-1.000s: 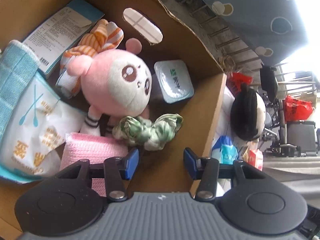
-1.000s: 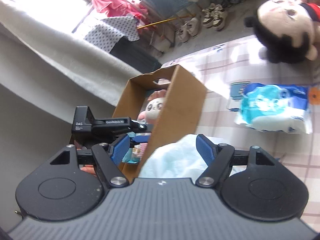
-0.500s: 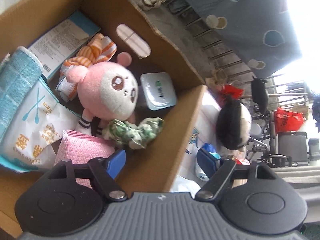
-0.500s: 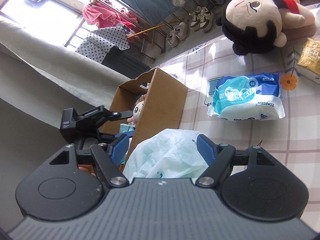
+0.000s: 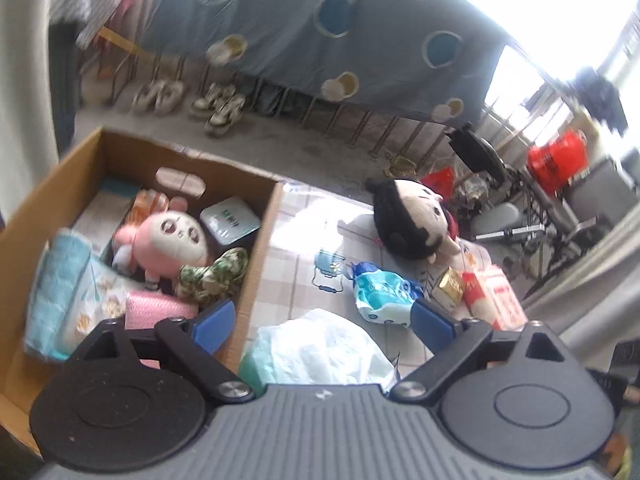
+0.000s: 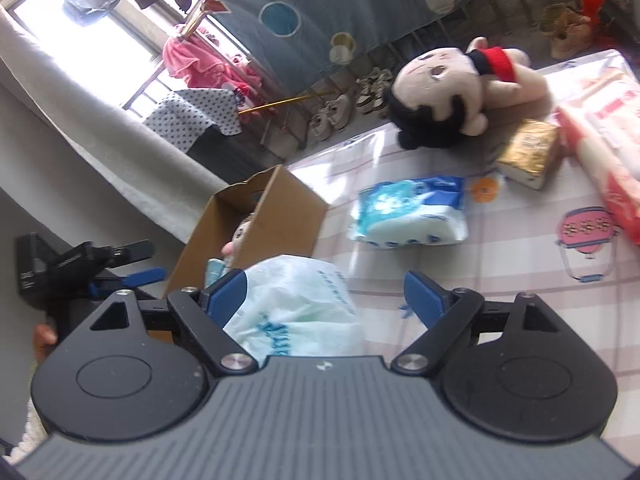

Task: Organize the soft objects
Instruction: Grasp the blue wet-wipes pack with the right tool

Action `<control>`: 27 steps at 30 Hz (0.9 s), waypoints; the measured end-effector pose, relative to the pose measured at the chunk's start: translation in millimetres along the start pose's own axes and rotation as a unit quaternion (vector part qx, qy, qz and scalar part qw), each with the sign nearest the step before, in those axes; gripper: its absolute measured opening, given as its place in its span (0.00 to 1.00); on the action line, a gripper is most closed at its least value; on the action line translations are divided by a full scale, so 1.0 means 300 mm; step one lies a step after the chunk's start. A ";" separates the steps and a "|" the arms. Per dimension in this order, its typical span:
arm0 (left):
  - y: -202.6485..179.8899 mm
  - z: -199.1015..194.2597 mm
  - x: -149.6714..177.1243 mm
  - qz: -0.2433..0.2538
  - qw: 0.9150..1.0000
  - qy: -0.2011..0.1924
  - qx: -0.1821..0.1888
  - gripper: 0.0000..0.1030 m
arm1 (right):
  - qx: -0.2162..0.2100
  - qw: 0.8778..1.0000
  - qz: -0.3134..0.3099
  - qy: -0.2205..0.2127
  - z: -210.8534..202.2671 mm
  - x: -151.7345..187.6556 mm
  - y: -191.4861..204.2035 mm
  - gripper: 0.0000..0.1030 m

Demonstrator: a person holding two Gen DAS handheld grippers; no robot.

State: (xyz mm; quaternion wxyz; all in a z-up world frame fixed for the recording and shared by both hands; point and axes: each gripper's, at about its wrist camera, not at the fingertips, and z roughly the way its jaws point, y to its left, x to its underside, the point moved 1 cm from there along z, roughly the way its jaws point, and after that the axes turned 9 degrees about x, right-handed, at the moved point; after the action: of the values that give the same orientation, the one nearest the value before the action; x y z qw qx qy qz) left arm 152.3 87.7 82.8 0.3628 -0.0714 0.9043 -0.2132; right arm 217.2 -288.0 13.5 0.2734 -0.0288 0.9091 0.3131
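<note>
Plastic bag (image 6: 296,308) lies on surface (image 6: 500,264) beside box (image 6: 280,216), between the wide-open fingers of right hand-held gripper (image 6: 326,294). Left hand-held gripper (image 5: 320,320) also wide, empty. Bag likely light, crinkly, slippery; pinch bunched middle.

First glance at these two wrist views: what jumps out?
The cardboard box on the left, packed with soft items, the pink plush on top. Right of it on the checked tablecloth lies a black-haired doll, with a blue tissue pack in front. Nearest, a pale plastic bag sits between the open fingers of the right hand-held gripper.
</note>
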 end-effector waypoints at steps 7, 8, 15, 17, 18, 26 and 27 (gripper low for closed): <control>-0.226 0.072 0.118 0.117 0.993 -0.007 -0.034 0.97 | 0.030 0.999 0.004 -0.016 -0.012 0.066 -0.171 0.86; -0.250 0.094 0.144 0.125 0.992 -0.009 -0.032 0.97 | 0.033 0.999 -0.005 -0.019 -0.004 0.067 -0.182 0.86; -0.358 0.264 0.271 0.201 0.976 -0.013 -0.081 0.94 | 0.036 0.993 -0.113 -0.006 0.159 -0.078 -0.164 0.86; -0.360 0.291 0.273 0.216 0.971 -0.017 -0.106 0.91 | 0.026 0.989 -0.145 -0.004 0.236 -0.147 -0.140 0.86; -0.356 0.297 0.269 0.217 0.969 -0.022 -0.117 0.89 | 0.018 0.987 -0.161 -0.002 0.273 -0.176 -0.131 0.87; -0.273 0.279 0.203 0.168 0.976 -0.025 -0.139 0.82 | -0.007 0.957 -0.286 0.043 0.625 -0.326 -0.007 0.99; -0.267 0.274 0.200 0.165 0.976 -0.025 -0.140 0.81 | -0.003 0.956 -0.289 0.049 0.658 -0.333 0.000 0.99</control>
State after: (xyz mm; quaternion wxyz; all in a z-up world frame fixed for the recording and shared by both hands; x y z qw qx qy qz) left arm 162.9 -28.9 27.3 0.4022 0.0231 0.9151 -0.0195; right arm 396.4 -184.5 -64.3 0.3068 -0.3064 0.8734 0.2218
